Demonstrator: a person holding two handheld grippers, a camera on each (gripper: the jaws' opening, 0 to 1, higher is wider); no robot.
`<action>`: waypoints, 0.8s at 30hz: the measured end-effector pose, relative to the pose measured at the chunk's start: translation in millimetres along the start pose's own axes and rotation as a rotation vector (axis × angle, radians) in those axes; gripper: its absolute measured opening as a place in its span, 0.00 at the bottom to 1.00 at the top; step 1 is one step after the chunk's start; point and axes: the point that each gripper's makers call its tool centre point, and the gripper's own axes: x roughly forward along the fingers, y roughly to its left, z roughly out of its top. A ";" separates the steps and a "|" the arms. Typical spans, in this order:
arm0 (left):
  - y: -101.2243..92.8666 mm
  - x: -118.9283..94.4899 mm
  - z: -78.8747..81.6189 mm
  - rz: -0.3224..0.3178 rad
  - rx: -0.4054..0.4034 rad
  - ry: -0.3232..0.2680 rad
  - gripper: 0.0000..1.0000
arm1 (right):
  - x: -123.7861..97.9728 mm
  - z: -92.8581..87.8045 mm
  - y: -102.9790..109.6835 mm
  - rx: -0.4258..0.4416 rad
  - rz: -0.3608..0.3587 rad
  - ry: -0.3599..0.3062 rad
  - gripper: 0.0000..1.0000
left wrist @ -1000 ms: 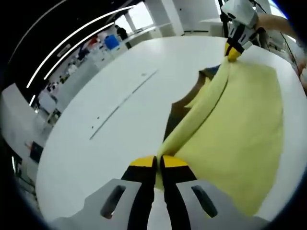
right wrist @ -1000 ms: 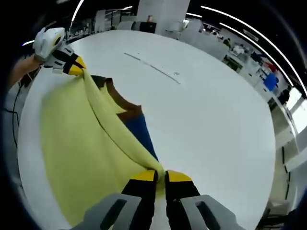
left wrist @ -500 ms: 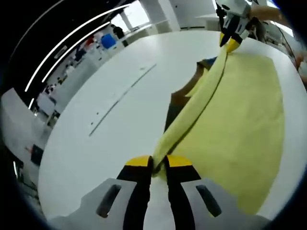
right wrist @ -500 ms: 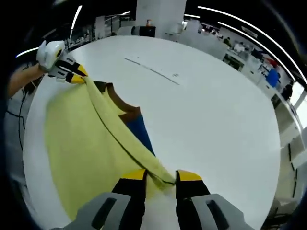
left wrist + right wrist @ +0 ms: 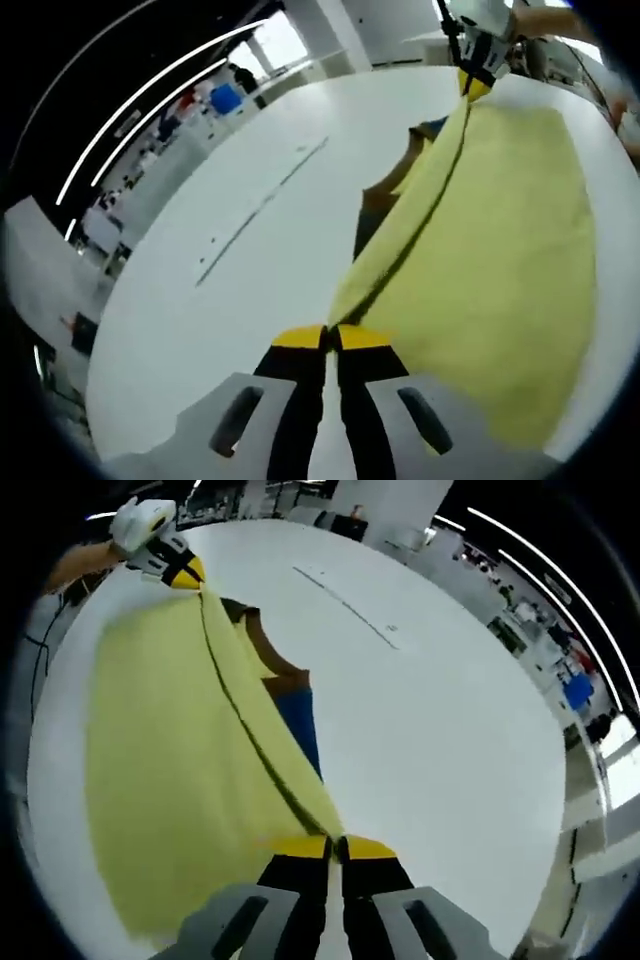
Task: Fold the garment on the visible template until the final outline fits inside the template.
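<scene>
In my left gripper view the yellow garment [image 5: 500,240] fills the right half of the frame on the white counter [image 5: 250,240], its folded edge running as a taut ridge from lower centre to the top right; a brown and blue template [image 5: 375,205] peeks out beside that ridge; my left gripper [image 5: 330,338] has its jaws clenched on the cloth's near corner; in the right gripper view my right gripper [image 5: 333,846] pinches the other corner, jaws closed.
</scene>
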 end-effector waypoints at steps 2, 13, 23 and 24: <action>6.2 -1.8 4.7 0.021 -0.038 -0.029 0.00 | -2.1 2.3 -3.5 0.035 -0.013 -0.015 0.00; 17.6 11.3 8.3 0.058 -0.471 -0.066 0.00 | 7.4 12.9 -13.6 0.533 -0.008 -0.124 0.00; 21.3 3.8 11.9 0.070 -0.523 -0.086 0.08 | 7.8 22.2 -7.2 0.604 -0.010 -0.146 0.19; 21.4 1.5 10.5 0.074 -0.521 -0.081 0.12 | 5.9 22.2 -6.0 0.601 -0.009 -0.142 0.22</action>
